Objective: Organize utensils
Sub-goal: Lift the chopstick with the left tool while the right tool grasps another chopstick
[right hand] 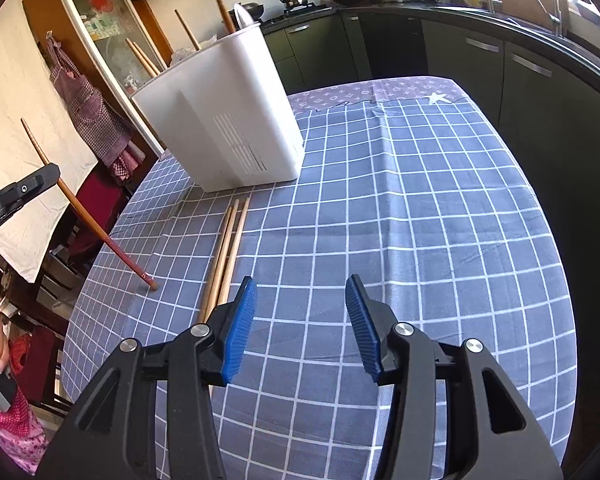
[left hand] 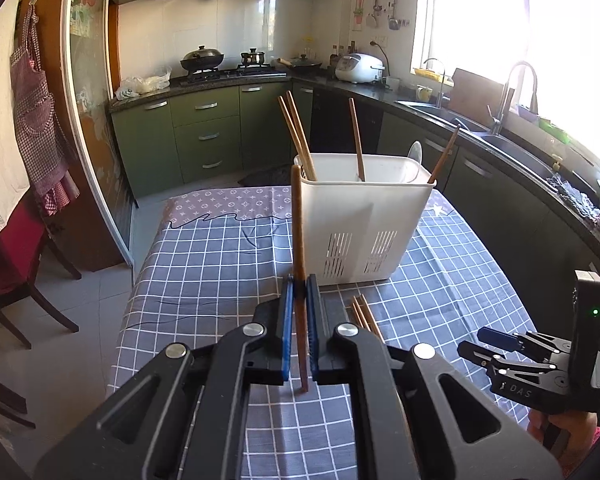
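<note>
The left tongs (left hand: 299,280) clamp one brown chopstick (left hand: 299,240), held above the counter (right hand: 420,200) in front of the white utensil holder (left hand: 360,220). The right tongs (right hand: 302,320) stand apart, empty, beside three loose chopsticks (right hand: 226,248); open cloth lies to their right

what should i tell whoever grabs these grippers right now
Left gripper: shut on one dark chopstick, held upright in front of the white holder.
Right gripper: open, empty, over the tablecloth.
Done: several chopsticks stand in the holder.
Left: drop the held one in, then pick up the three light chopsticks lying in front of the holder.
</note>
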`<action>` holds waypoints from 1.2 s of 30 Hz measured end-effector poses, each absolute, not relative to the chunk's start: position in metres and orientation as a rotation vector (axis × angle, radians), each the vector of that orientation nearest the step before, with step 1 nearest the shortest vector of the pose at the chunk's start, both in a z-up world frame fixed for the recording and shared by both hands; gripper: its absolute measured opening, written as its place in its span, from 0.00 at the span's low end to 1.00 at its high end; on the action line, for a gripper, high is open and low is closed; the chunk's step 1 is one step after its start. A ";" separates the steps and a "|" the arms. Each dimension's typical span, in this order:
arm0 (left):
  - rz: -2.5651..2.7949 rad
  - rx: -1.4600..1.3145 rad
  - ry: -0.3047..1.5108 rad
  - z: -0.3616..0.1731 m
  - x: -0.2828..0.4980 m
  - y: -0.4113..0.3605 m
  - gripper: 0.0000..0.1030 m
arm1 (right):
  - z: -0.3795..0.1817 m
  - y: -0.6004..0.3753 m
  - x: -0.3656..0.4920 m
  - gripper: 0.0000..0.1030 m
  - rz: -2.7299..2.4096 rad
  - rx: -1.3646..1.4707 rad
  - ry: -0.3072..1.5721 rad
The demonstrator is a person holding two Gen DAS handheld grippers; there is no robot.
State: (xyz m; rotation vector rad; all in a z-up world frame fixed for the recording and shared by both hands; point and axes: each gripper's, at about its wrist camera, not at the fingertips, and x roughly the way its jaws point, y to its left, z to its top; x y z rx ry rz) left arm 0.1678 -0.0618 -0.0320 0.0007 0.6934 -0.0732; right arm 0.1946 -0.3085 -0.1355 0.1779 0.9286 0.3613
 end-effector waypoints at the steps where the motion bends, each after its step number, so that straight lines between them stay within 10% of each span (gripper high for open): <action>1: -0.073 0.000 0.692 -0.032 0.168 -0.061 0.06 | -0.135 -0.303 0.200 0.45 0.371 0.160 0.937; 36: -0.129 0.036 0.687 -0.032 0.163 -0.063 0.06 | -0.173 -0.183 0.271 0.09 0.392 -0.204 1.129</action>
